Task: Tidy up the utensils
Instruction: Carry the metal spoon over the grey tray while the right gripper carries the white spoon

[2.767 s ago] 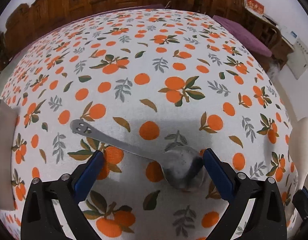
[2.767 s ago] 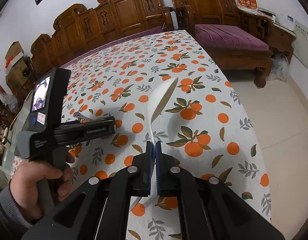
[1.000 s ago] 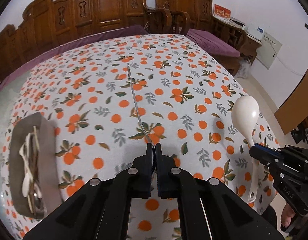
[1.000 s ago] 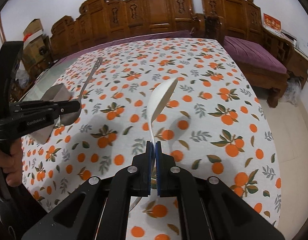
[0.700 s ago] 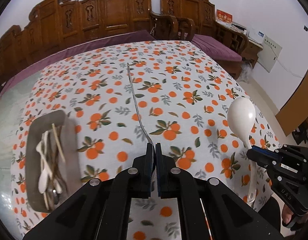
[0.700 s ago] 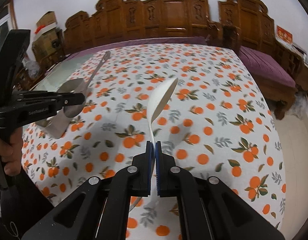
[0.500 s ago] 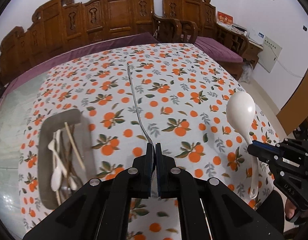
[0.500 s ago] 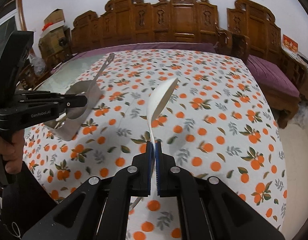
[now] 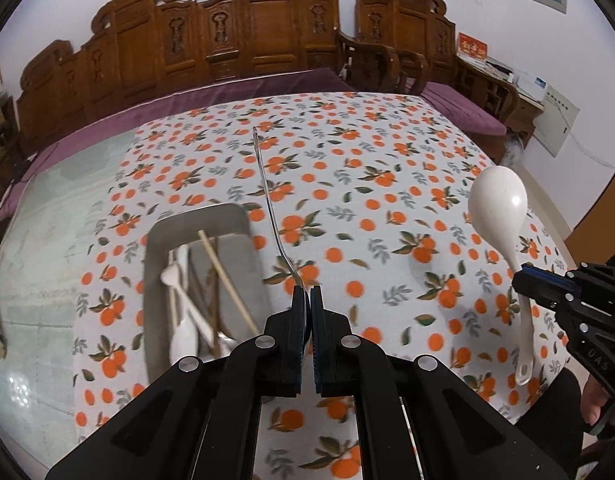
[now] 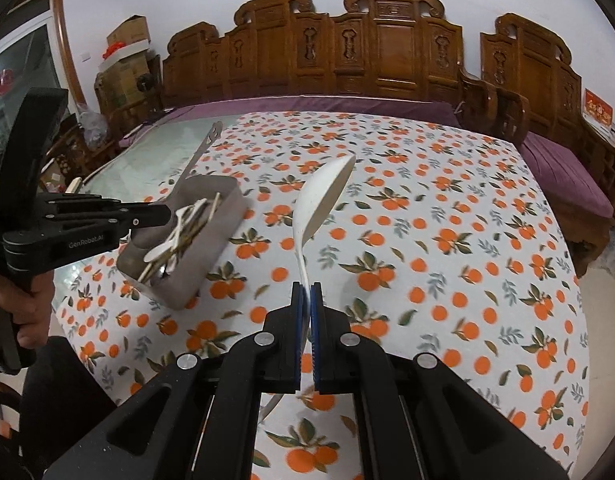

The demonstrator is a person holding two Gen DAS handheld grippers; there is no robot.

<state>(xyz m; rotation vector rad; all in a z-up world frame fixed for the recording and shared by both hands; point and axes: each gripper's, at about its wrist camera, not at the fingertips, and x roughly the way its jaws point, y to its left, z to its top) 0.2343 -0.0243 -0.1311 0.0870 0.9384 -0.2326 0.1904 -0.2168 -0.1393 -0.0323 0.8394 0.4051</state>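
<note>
Both grippers had risen from the table since the frame 2.8 s back, when the metal spoon still lay flat on the cloth between the left gripper's parted fingers. Left gripper [image 9: 306,300] was now clamped on the metal spoon [image 9: 267,196] near its bowl end, handle pointing forward and away over the table [image 9: 387,152]. Right gripper [image 10: 306,296] was clamped on the stem of the white spoon [image 10: 321,200], bowl up and forward, tail hanging below the jaws.

Over the last 1 s the metal tray [image 9: 235,216] moved from the left margin of the left wrist view toward its centre, so the left tool had been swinging toward it. Tray sat near the table's left edge, where the orange-print cloth gives way to bare glass. It already held white spoons [image 9: 183,336] and chopsticks [image 9: 227,280], lying lengthwise.

Judgement: both pickups done, 2 utensils in the air, neither yet over the tray; the metal spoon was just beside its right wall. Remaining: carry over the tray, lower, release. Risk: the long handle could catch the tray's far rim or overhang it if dropped askew.
</note>
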